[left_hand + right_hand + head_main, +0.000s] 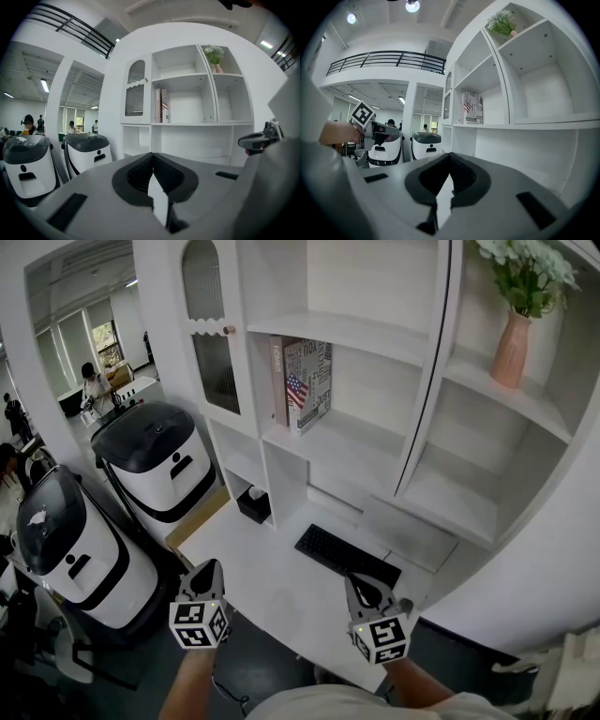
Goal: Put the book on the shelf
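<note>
The book (307,382) has a flag and black-and-white print on its cover. It stands upright on the middle shelf of the white shelf unit (375,442), next to a dark red volume. The left gripper view shows the book (164,105) far ahead, and the right gripper view shows the book (472,107) up to the left. My left gripper (208,577) hangs low in front of the desk, its jaws shut (153,161) with nothing in them. My right gripper (366,592) is near the desk's front edge, also shut (450,161) and empty. Both are far from the book.
A black keyboard (345,557) lies on the white desk (253,568), and a black tissue box (253,504) sits in a low cubby. A pink vase (511,348) of flowers stands on the upper right shelf. Two white-and-black machines (150,460) stand at the left, with people far behind.
</note>
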Available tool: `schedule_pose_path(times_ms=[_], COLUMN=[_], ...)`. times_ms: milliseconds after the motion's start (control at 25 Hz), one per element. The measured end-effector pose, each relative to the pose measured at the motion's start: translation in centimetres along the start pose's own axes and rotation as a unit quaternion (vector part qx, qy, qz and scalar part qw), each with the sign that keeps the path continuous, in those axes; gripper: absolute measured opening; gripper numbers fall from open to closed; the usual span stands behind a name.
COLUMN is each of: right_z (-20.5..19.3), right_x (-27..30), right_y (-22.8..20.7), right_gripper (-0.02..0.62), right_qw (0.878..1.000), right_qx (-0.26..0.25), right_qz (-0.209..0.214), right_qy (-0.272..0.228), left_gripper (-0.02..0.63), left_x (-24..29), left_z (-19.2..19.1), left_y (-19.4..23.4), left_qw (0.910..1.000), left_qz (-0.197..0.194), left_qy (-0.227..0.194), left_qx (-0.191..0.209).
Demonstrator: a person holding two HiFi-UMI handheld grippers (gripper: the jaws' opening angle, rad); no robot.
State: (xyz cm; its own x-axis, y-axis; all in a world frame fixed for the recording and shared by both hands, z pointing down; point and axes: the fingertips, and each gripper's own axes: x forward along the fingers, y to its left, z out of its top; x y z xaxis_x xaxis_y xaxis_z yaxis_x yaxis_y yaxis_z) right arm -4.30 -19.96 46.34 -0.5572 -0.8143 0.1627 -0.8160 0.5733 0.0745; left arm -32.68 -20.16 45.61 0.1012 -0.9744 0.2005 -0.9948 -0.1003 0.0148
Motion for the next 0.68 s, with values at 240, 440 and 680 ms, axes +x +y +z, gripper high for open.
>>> schedule_pose_path(times_ms=[240,440,680], right_z=[0.15,0.23,0.43], right_x=[-0.1,0.0,0.13], right_y=[0.2,0.39,0.54], right_gripper=[0.003,0.003,0.003], right_qw=[1.0,1.0,1.0], right_qx=[-0.003,-0.004,-0.006], right_qz=[0.001,0.003,0.005], right_qy=[0.0,0.0,-0.001], left_gripper=[0.006,0.006,0.006], left_x=[-0.17,-0.25,-0.24], left_z=[-0.17,-0.12,-0.34], left_y=[0.05,0.28,0.25], left_qw=[1.0,1.0,1.0], left_qz=[-0.002,0.0,-0.003], left_qy=[0.002,0.002,0.004], left_qx=[0.0,0.0,-0.003])
